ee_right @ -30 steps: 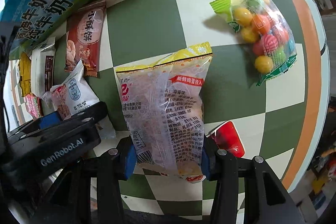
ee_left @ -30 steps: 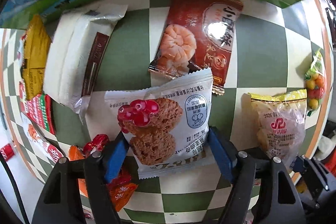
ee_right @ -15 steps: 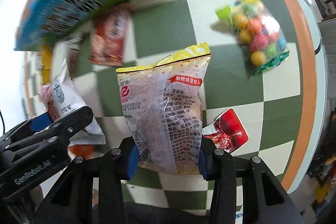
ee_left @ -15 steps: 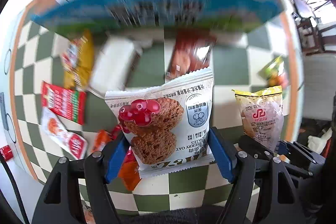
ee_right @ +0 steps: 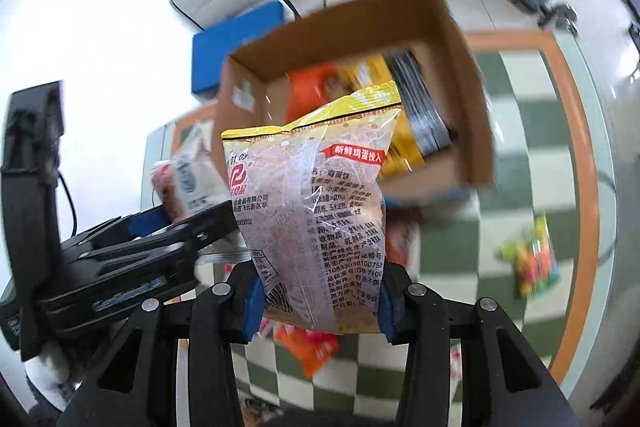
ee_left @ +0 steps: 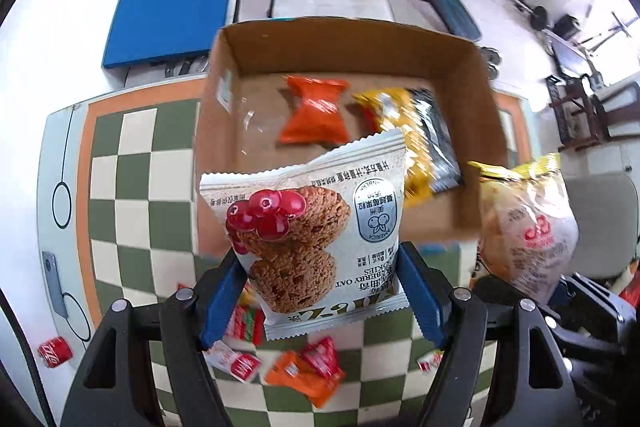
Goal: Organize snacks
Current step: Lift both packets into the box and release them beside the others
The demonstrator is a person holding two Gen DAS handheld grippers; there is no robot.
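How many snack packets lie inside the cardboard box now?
3: an orange packet in the middle, a yellow packet beside it, a black packet at the right. The held cookie packet may hide others.

The left gripper (ee_left: 322, 289) points straight down, its 2 blue pads pressed on a cookie packet (ee_left: 308, 235). The right gripper (ee_right: 318, 301) tilts steeply downward beside it, its jaws just closing tighter on a clear yellow-topped snack bag (ee_right: 312, 211).
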